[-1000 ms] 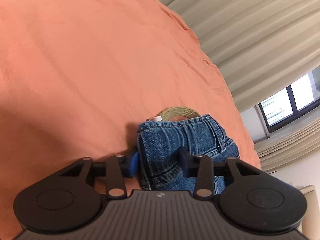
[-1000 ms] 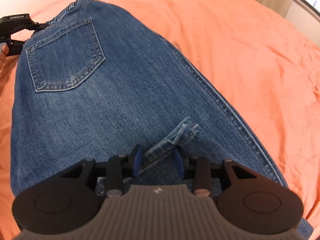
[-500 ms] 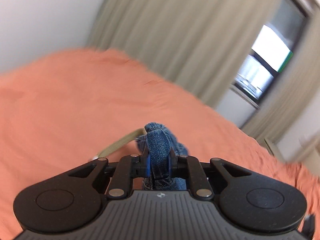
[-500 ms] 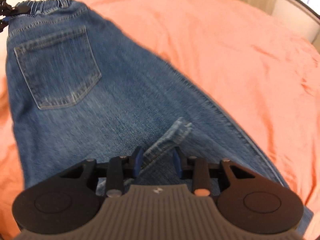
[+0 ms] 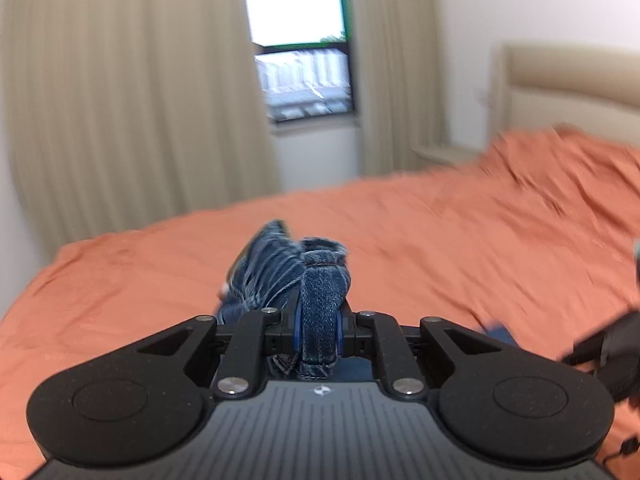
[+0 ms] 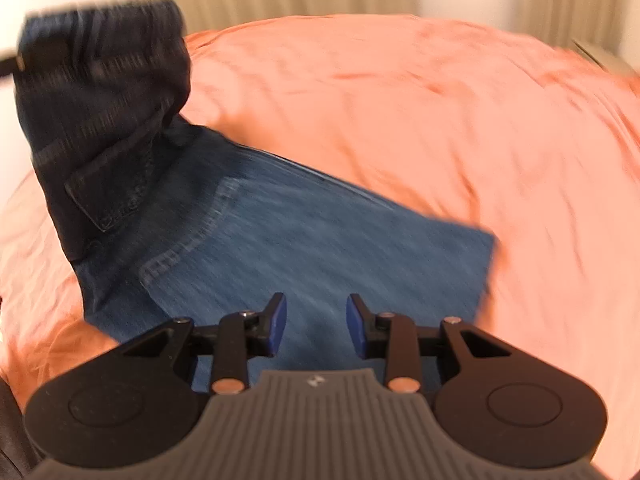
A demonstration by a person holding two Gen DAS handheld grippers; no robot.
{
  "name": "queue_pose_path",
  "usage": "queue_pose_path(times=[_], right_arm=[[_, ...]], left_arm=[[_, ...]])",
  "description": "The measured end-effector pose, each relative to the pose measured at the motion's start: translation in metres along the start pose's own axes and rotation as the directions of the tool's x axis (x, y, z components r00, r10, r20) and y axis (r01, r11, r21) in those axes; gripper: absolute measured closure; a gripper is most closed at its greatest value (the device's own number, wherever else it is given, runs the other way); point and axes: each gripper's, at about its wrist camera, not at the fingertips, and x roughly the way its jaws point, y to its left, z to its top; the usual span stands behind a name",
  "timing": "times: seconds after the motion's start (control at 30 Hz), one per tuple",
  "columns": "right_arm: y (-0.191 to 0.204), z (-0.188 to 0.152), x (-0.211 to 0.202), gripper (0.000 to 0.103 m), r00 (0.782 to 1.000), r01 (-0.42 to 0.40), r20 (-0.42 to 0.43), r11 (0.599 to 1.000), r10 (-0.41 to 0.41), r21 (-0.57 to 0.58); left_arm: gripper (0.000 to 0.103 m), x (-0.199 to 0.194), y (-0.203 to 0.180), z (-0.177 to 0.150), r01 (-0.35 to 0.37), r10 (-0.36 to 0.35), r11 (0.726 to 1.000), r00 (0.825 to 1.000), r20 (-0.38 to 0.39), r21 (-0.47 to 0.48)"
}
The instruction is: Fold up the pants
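The left gripper (image 5: 318,330) clamps the raised waistband of the jeans (image 6: 280,240), whose legs lie on the orange bedspread (image 6: 440,100), while the right gripper (image 6: 316,322) hovers above them, jaws apart.

The pants (image 6: 304,248) lie on the bed (image 6: 440,100), with their top end lifted up at the left. That top end sits between the pads of the left claw (image 5: 318,332). The right claw (image 6: 316,322) is over the flat part, and behind the bed hang curtains (image 5: 132,100) on both sides of a window (image 5: 300,40).
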Motion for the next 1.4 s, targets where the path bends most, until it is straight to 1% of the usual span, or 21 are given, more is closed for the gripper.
queue_pose_path(times=[0.1, 0.17, 0.23, 0.33, 0.4, 0.47, 0.6, 0.63, 0.67, 0.73, 0.77, 0.83, 0.9, 0.93, 1.07, 1.17, 1.27, 1.3, 1.33, 1.37, 1.4], right_arm=[[-0.019, -0.027, -0.013, 0.073, 1.000, -0.003, 0.006, 0.998, 0.003, 0.057], [-0.027, -0.045, -0.017, 0.073, 1.000, -0.005, 0.000, 0.997, 0.005, 0.083], [-0.033, -0.061, -0.020, 0.073, 1.000, -0.006, -0.012, 0.995, 0.007, 0.099], [-0.035, -0.077, -0.020, 0.072, 1.000, -0.014, -0.024, 0.993, 0.016, 0.115], [-0.030, -0.082, -0.011, 0.071, 0.999, -0.025, -0.024, 0.992, 0.029, 0.122], [-0.027, -0.081, -0.008, 0.070, 0.999, -0.034, -0.020, 0.992, 0.036, 0.121], [-0.019, -0.070, -0.005, 0.067, 0.998, -0.061, 0.007, 0.990, 0.061, 0.125], [-0.018, -0.066, -0.006, 0.066, 0.997, -0.073, 0.018, 0.988, 0.072, 0.132], [-0.018, -0.063, -0.007, 0.066, 0.996, -0.086, 0.029, 0.986, 0.083, 0.142], [-0.015, -0.053, -0.007, 0.066, 0.993, -0.116, 0.047, 0.980, 0.110, 0.161], [-0.014, -0.047, -0.003, 0.066, 0.991, -0.132, 0.055, 0.976, 0.124, 0.172], [-0.012, -0.034, 0.008, 0.066, 0.986, -0.162, 0.064, 0.966, 0.152, 0.201], [-0.012, -0.020, 0.024, 0.066, 0.981, -0.193, 0.073, 0.949, 0.181, 0.249], [-0.014, -0.013, 0.033, 0.066, 0.977, -0.214, 0.077, 0.935, 0.201, 0.282], [-0.031, 0.008, 0.075, 0.063, 0.962, -0.270, 0.085, 0.851, 0.260, 0.450], [-0.045, 0.011, 0.102, 0.060, 0.949, -0.301, 0.094, 0.768, 0.303, 0.565], [-0.051, 0.012, 0.120, 0.058, 0.926, -0.353, 0.128, 0.696, 0.355, 0.625], [-0.051, 0.013, 0.124, 0.060, 0.923, -0.359, 0.132, 0.681, 0.362, 0.638], [-0.050, 0.013, 0.126, 0.065, 0.921, -0.362, 0.132, 0.675, 0.368, 0.643], [-0.048, 0.015, 0.127, 0.077, 0.920, -0.362, 0.132, 0.675, 0.368, 0.643], [-0.045, 0.017, 0.125, 0.083, 0.925, -0.354, 0.129, 0.691, 0.356, 0.631]], left_arm=[[0.086, 0.022, -0.061, -0.034, 0.041, -0.033, 0.993, 0.997, -0.074, 0.109], [0.086, 0.033, -0.088, -0.063, 0.074, -0.053, 0.986, 0.988, -0.145, 0.148], [0.086, 0.044, -0.105, -0.089, 0.106, -0.069, 0.980, 0.974, -0.214, 0.166], [0.081, 0.053, -0.113, -0.108, 0.162, -0.100, 0.969, 0.947, -0.307, 0.186], [0.065, 0.051, -0.109, -0.110, 0.240, -0.183, 0.962, 0.919, -0.349, 0.129], [0.043, 0.050, -0.092, -0.100, 0.330, -0.302, 0.944, 0.879, -0.368, 0.013], [0.039, 0.046, -0.056, -0.079, 0.422, -0.460, 0.888, 0.816, -0.349, -0.183], [0.039, 0.044, -0.046, -0.074, 0.425, -0.472, 0.881, 0.815, -0.336, -0.205], [0.039, 0.043, -0.038, -0.070, 0.419, -0.466, 0.884, 0.823, -0.324, -0.208], [0.039, 0.038, -0.016, -0.062, 0.393, -0.435, 0.899, 0.849, -0.298, -0.192], [0.039, 0.037, -0.005, -0.059, 0.366, -0.404, 0.914, 0.866, -0.294, -0.177], [0.039, 0.043, 0.016, -0.056, 0.275, -0.302, 0.953, 0.904, -0.302, -0.128], [0.040, 0.051, 0.040, -0.056, 0.180, -0.200, 0.979, 0.927, -0.317, -0.090], [0.040, 0.056, 0.054, -0.057, 0.148, -0.168, 0.985, 0.933, -0.319, -0.086], [0.040, 0.070, 0.105, -0.065, 0.059, -0.102, 0.989, 0.934, -0.342, -0.134], [0.040, 0.079, 0.132, -0.073, 0.025, -0.091, 0.982, 0.930, -0.357, -0.185], [0.040, 0.089, 0.146, -0.079, 0.014, -0.094, 0.976, 0.927, -0.362, -0.218], [0.040, 0.090, 0.150, -0.082, 0.007, -0.091, 0.974, 0.927, -0.363, -0.225], [0.040, 0.093, 0.154, -0.084, 0.001, -0.089, 0.972, 0.927, -0.365, -0.234], [0.040, 0.095, 0.157, -0.086, -0.004, -0.089, 0.970, 0.925, -0.369, -0.244], [0.040, 0.096, 0.160, -0.087, -0.008, -0.091, 0.967, 0.924, -0.372, -0.255]])
